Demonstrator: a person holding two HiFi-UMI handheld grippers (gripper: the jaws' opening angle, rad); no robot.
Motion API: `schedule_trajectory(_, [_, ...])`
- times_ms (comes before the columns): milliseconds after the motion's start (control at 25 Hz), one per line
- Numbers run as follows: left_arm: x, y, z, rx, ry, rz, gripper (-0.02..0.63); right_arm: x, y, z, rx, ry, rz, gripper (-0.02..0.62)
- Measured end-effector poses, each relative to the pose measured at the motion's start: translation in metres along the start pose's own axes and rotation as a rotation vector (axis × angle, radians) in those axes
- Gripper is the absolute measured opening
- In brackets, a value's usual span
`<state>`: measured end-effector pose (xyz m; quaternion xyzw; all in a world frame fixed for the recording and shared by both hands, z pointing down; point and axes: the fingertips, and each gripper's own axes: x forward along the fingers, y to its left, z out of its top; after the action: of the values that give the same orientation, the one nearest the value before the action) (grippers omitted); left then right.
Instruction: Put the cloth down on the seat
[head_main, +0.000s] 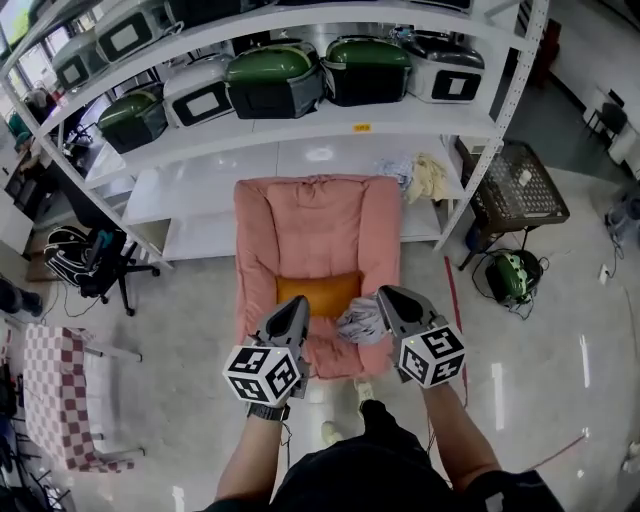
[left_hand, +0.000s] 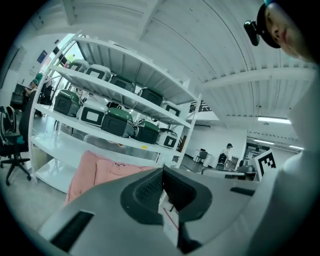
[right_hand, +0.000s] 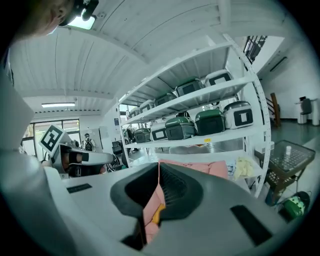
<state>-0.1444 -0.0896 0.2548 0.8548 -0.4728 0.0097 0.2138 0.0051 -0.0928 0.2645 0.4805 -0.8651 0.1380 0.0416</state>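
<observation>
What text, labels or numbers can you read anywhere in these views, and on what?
None can be read.
Yellow tag on the shelf edge: too small to read.
Appliances on the shelves: no print can be made out.
Marker cubes: black-and-white square patterns only, no words.

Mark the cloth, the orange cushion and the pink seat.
cloth (head_main: 358, 322), head view, middle of the crumpled grey heap.
orange cushion (head_main: 318, 292), head view, centre of its top.
pink seat (head_main: 315, 225), head view, bare backrest.

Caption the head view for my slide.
Grey cloth lying on pink armchair seat; left gripper and right gripper shut near it.
</observation>
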Motion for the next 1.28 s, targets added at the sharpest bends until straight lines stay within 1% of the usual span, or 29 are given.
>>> schedule_trajectory(240, [-0.02,-0.012,0.036,0.06,-0.057,-0.004,0.006,-0.01,0.017,0.042,-0.039,-0.083,0.011,0.008])
schedule_trajectory(400, [-0.032,-0.019,0.056,0.081,-0.097,-0.006,0.006,-0.019,0.026,0.065,-0.064,-0.129,0.019,0.006])
schedule_trajectory(680, [-0.053,-0.027,0.087,0.127,-0.158,0.009,0.006,-0.034,0.038,0.098,-0.092,-0.195,0.024,0.005])
schedule_trajectory(920, [-0.068,-0.032,0.103,0.147,-0.198,0.016,0.006,-0.045,0.044,0.112,-0.098,-0.229,0.021,0.005])
schedule_trajectory(1280, [-0.078,-0.033,0.107,0.156,-0.216,0.023,0.006,-0.05,0.055,0.119,-0.126,-0.254,0.014,0.005])
